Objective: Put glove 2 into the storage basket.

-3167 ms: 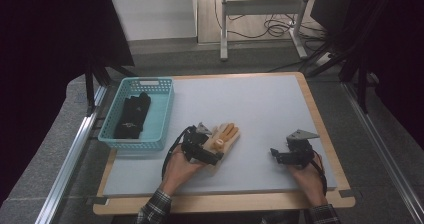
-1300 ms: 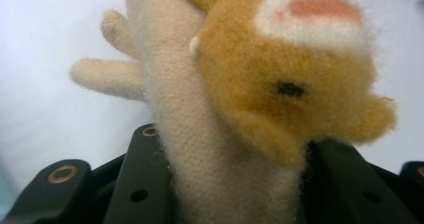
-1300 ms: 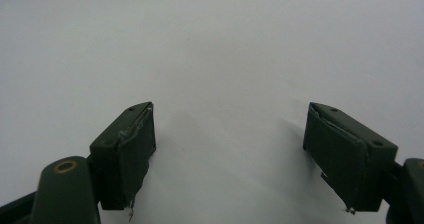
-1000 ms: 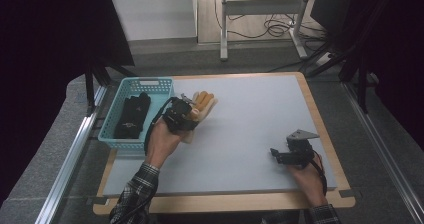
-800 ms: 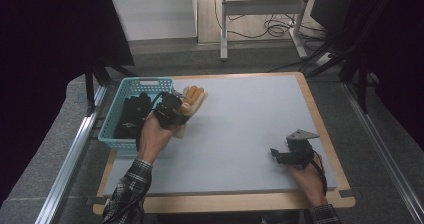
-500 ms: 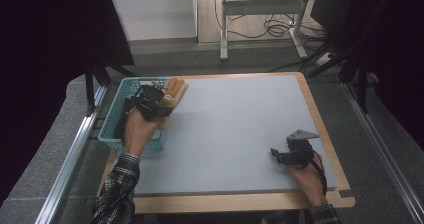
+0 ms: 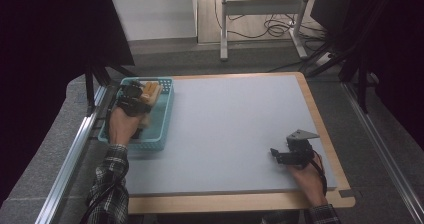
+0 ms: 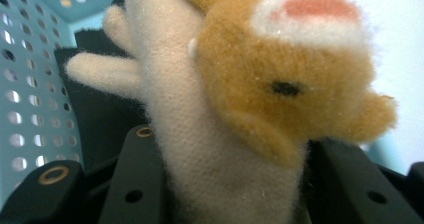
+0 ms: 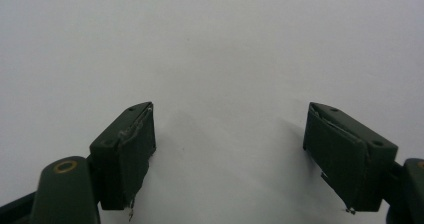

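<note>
Left gripper view: the left gripper (image 8: 220, 184) is clamped on the cuff of a plush glove (image 8: 210, 114), cream with an orange animal face, held over the teal basket (image 8: 30, 84) above a black glove (image 8: 100, 129); its jaws have just been easing apart. Risk, as I judge it: letting go near the rim could drop the plush glove onto the counter (image 7: 240, 129) or leave it draped over the wall. The right gripper (image 9: 230, 154) rests spread and empty on the counter. No writing is legible.

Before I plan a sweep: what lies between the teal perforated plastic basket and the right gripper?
Nothing: in the high view only bare grey tabletop stretches from the teal perforated plastic basket to the right gripper.
</note>
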